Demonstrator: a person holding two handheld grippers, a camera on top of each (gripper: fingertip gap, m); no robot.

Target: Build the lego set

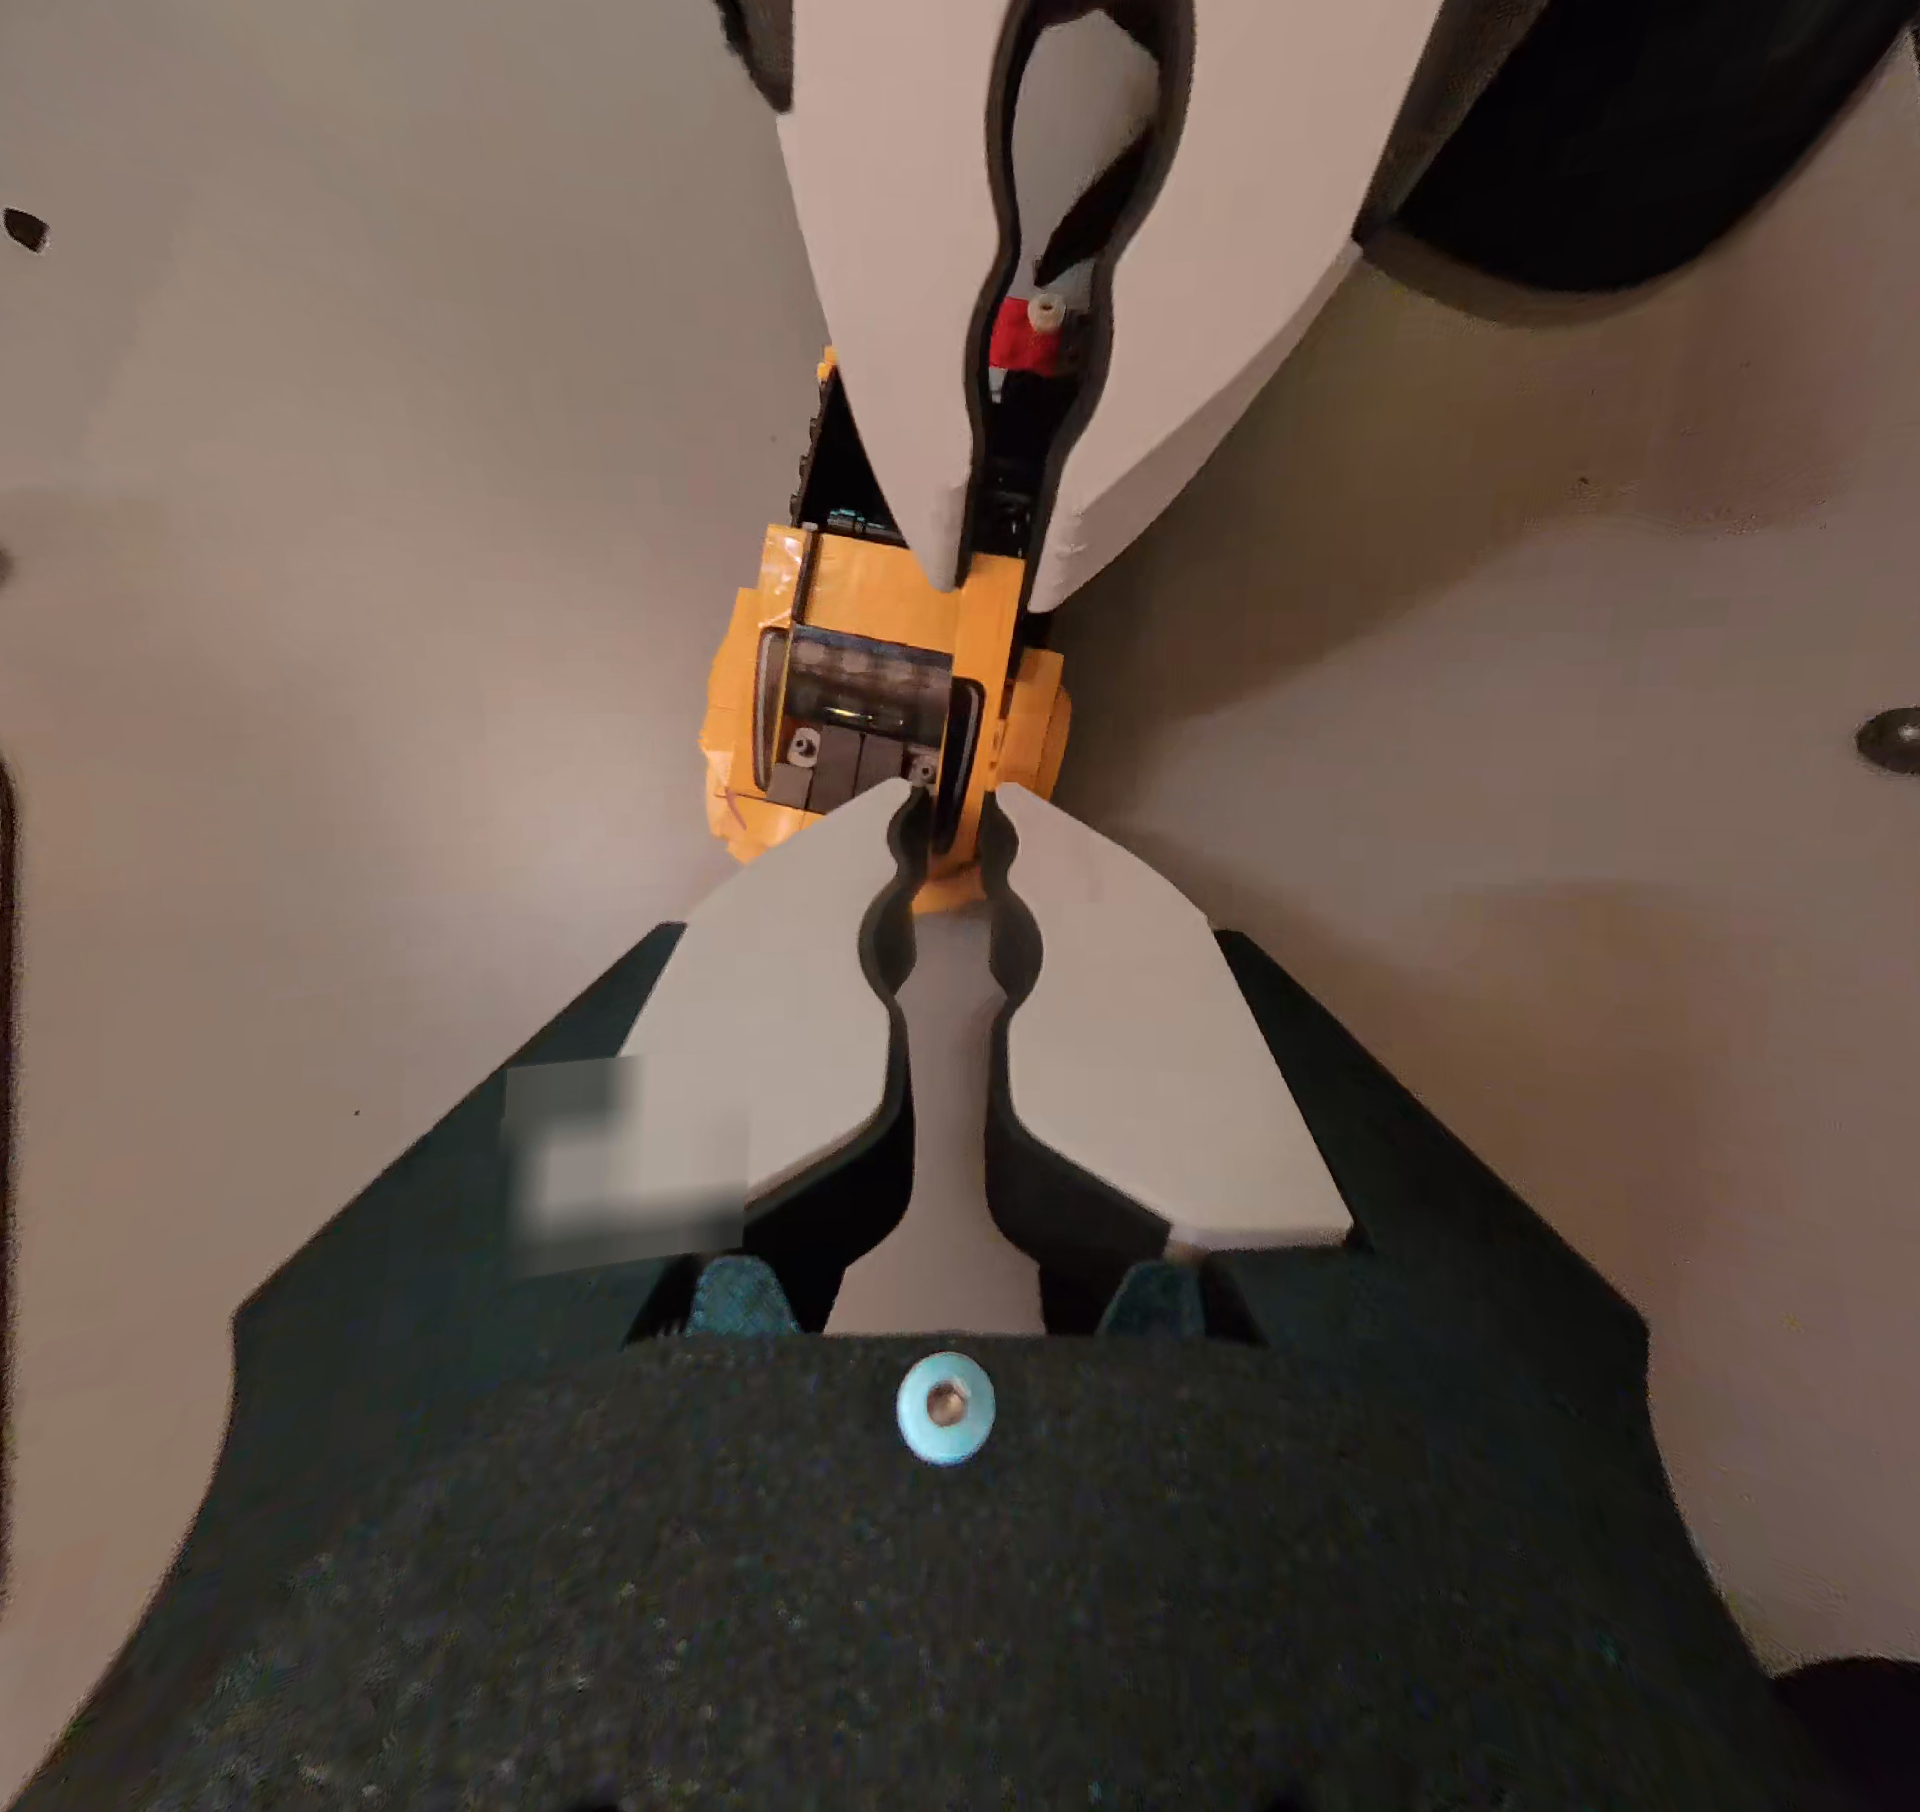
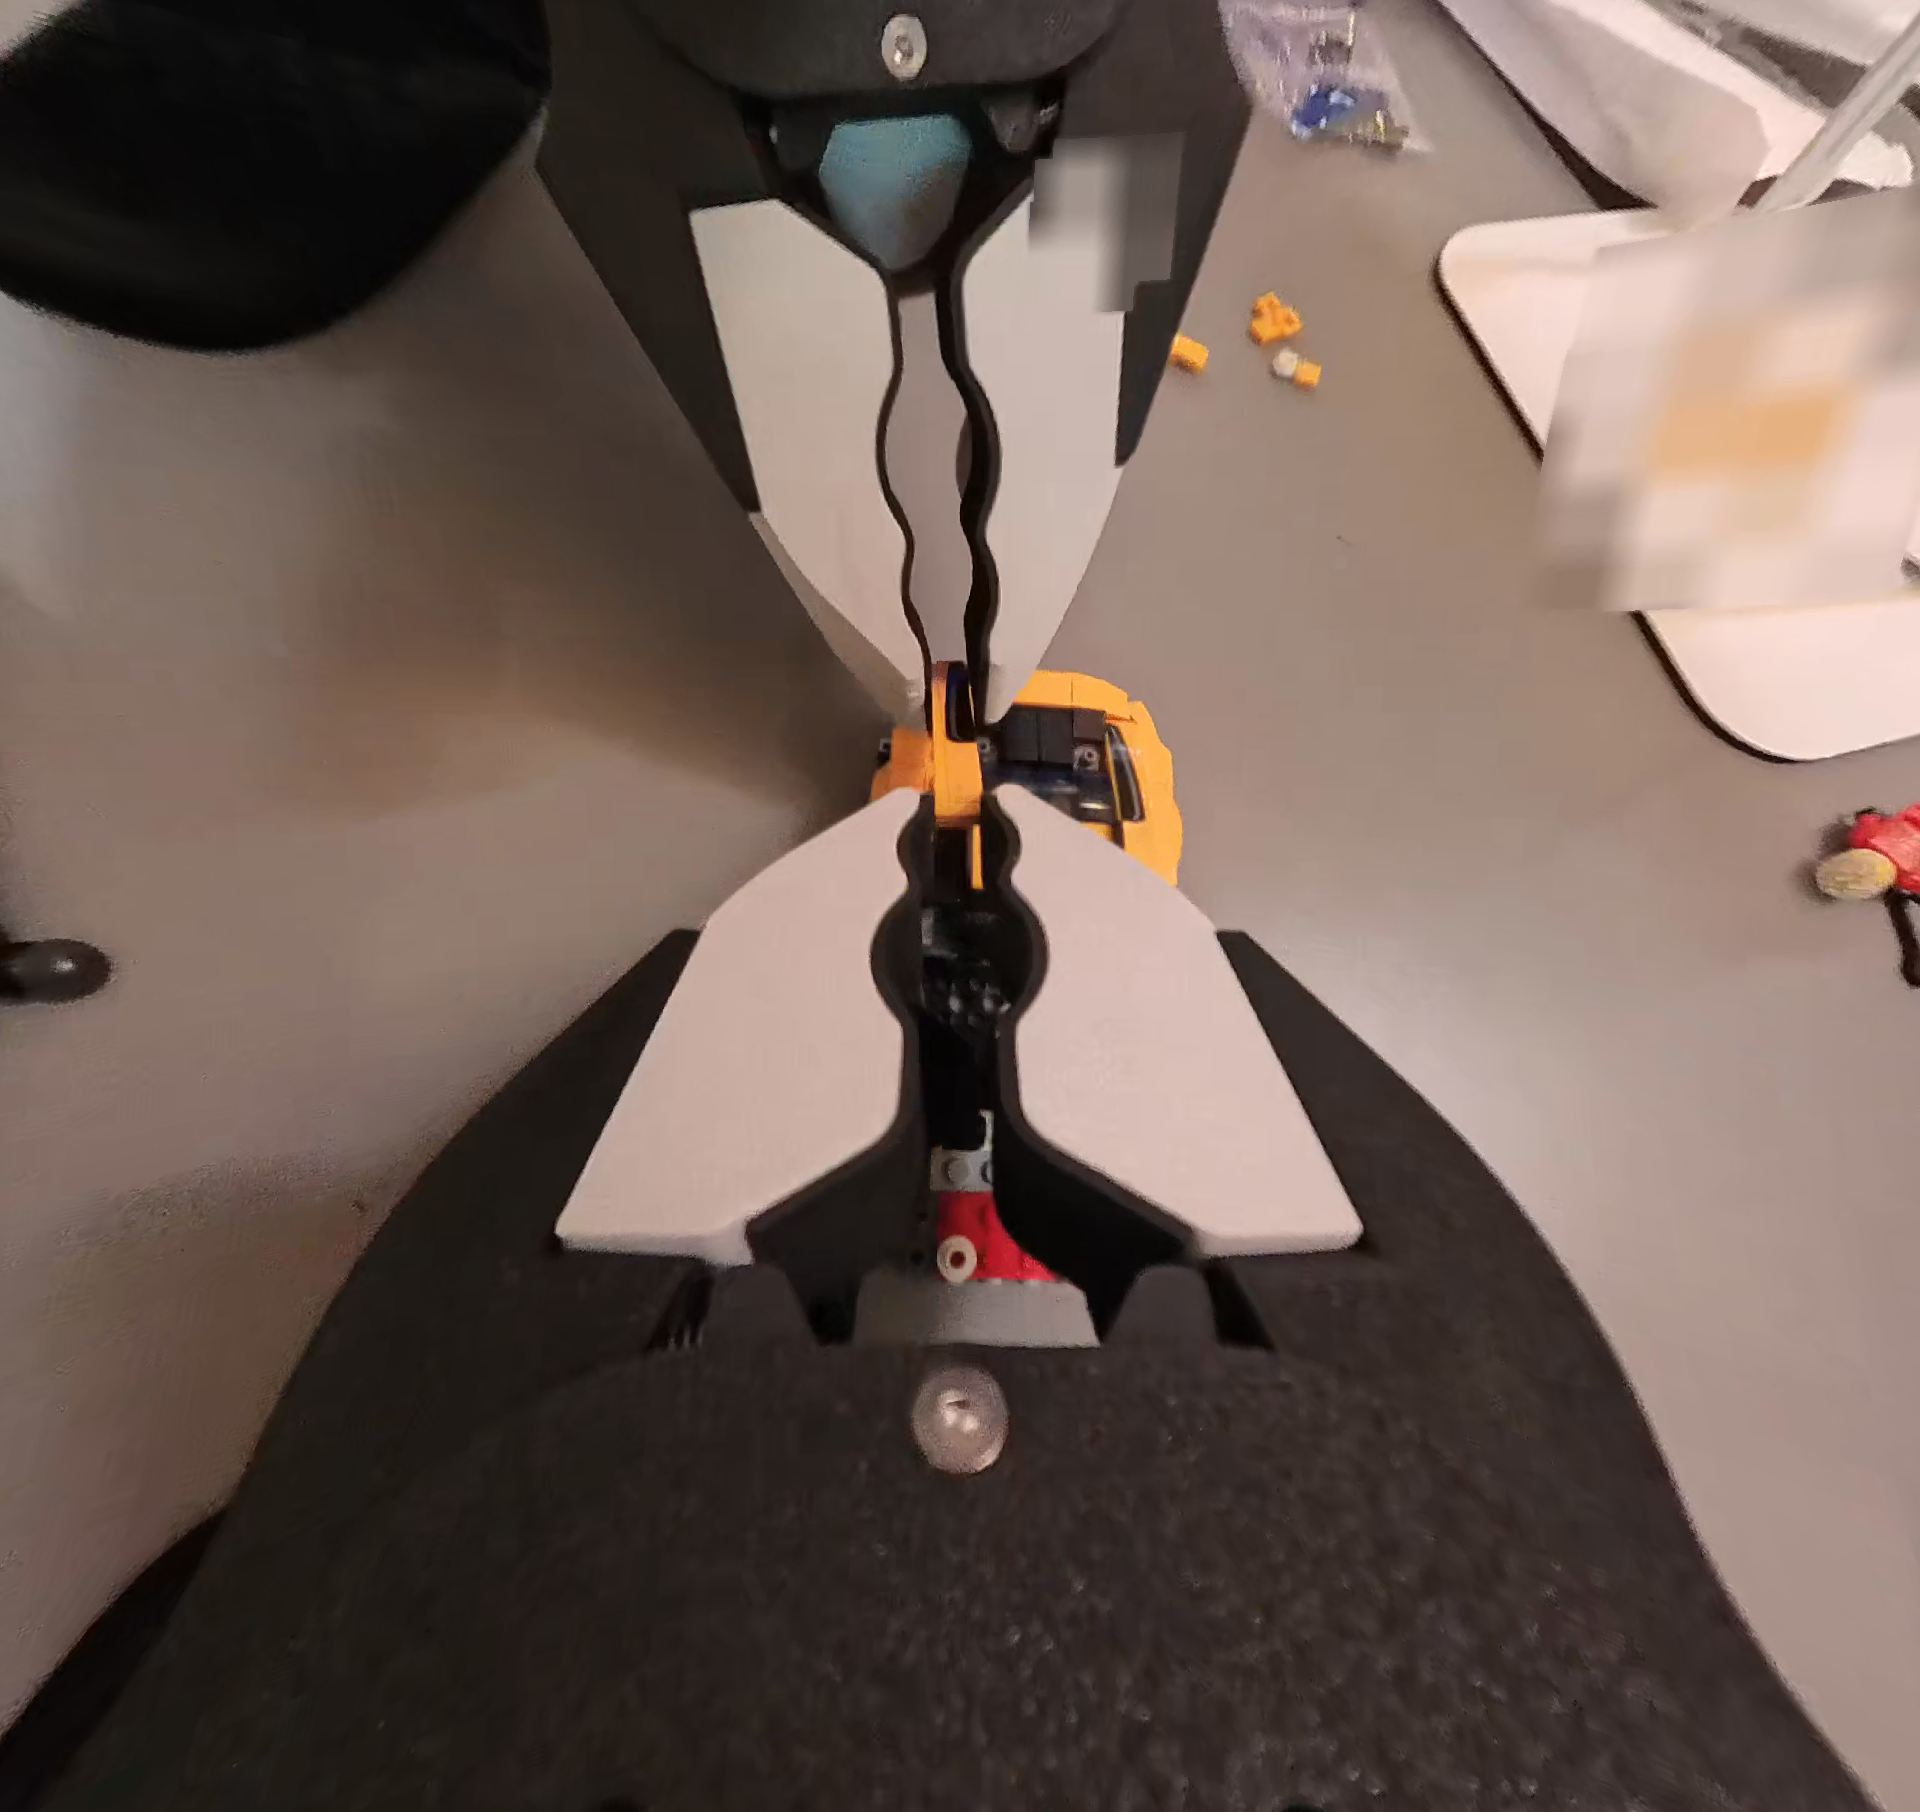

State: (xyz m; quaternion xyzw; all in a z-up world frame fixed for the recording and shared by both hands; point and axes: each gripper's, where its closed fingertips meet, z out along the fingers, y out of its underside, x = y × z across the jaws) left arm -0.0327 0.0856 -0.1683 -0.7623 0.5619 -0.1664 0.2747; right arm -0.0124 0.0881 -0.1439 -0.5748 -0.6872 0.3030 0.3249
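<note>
Left gripper (image 1: 951, 806) and right gripper (image 2: 956, 806) clamp yellow brick car (image 1: 883, 682), loose bricks (image 2: 1283, 344) right-view only

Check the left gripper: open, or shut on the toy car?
Shut on it. The left gripper pinches a yellow side strip of the toy car between its fingertips, and the right wrist view shows the same grip.

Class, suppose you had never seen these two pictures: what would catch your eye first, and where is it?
First, the yellow brick-built toy car at the centre, pinched from opposite ends by the left tongs and the right tongs above the grey table. Next, loose yellow bricks far right, beside a white board.
</note>
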